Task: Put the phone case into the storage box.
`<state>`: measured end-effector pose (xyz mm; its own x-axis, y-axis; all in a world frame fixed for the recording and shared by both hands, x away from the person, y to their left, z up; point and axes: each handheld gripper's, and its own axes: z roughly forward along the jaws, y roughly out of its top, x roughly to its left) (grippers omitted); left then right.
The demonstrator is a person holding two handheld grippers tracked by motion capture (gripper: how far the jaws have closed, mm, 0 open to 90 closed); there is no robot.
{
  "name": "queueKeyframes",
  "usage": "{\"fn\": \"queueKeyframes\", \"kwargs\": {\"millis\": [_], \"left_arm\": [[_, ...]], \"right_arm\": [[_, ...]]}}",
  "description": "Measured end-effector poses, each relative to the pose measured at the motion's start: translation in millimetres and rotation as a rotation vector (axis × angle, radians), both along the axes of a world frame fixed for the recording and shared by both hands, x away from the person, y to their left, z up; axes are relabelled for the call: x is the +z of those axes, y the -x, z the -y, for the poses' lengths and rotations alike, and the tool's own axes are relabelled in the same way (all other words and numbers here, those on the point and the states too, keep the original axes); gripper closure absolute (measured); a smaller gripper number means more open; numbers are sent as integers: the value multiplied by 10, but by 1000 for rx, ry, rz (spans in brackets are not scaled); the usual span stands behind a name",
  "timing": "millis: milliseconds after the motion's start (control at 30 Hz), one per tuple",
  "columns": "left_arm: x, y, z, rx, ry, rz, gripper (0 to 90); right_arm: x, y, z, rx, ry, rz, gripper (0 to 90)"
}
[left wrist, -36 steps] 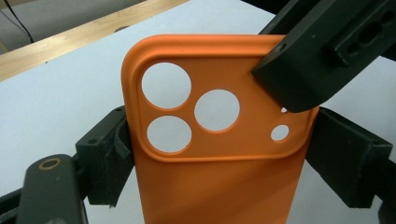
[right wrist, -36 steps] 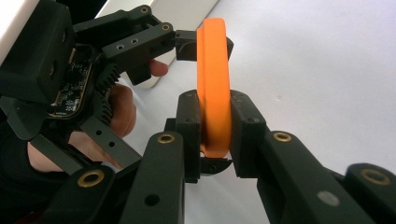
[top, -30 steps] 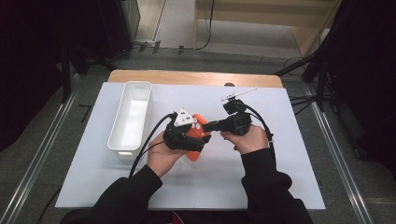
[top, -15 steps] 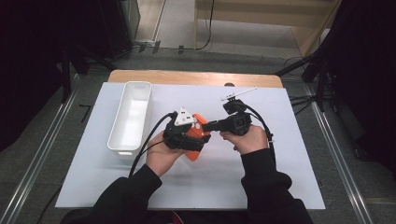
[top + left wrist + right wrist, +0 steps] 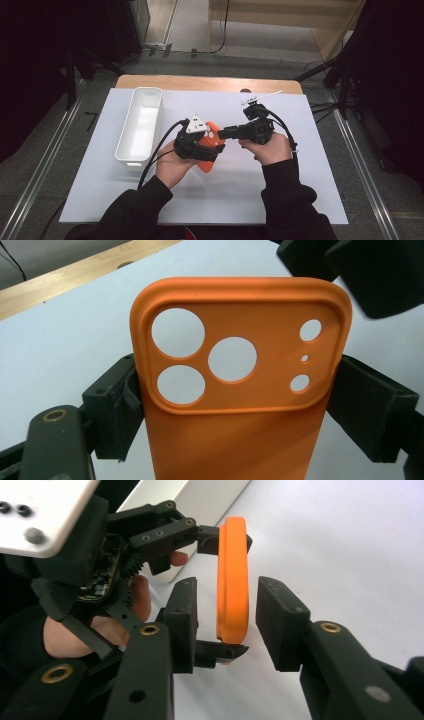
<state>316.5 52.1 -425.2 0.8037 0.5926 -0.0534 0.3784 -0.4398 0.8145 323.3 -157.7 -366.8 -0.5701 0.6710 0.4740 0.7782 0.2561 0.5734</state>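
Holding orange phone case [image 5: 235, 390] by long edges, left gripper [image 5: 199, 145] squeezes tight. Right gripper [image 5: 227, 622] just opened, pads off, case between. Case looks light, bendy; grab sides.

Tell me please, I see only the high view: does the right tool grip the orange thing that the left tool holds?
Observer: No. In the right gripper view the right tool has just been opening its jaws. The orange case stands between them with a gap on each side.
Operator: Is the left tool's hold firm?
Observer: The left gripper view shows the left tool clamped across the case, with one jaw pressing on each long side.
Operator: Which face looks at that camera?
Observer: The face with the raised camera frame, which has three large round holes and three small ones.
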Motion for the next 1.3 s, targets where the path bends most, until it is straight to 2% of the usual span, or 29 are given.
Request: {"fn": "queueKeyframes", "kwargs": {"millis": [267, 567, 767, 900, 1067, 1233, 1300], "left_arm": [[24, -5, -14, -7, -1, -13, 160], [57, -17, -38, -30, 5, -37, 160], [75, -32, -52, -46, 9, -73, 160], [80, -44, -63, -55, 7, -83, 160], [95, -62, -87, -68, 17, -106, 159], [117, -65, -102, -79, 23, -119, 159], [121, -65, -102, -84, 26, -126, 159]], "right_arm": [[55, 31, 72, -1, -11, 8, 539], [81, 59, 145, 3, 6, 37, 465], [66, 79, 188, 12, 38, 92, 408], [42, 103, 202, 35, 53, 133, 394], [4, 129, 230, 61, 43, 145, 392], [-24, 175, 272, 91, 37, 190, 384], [-26, 198, 278, 99, 51, 218, 371]]}}
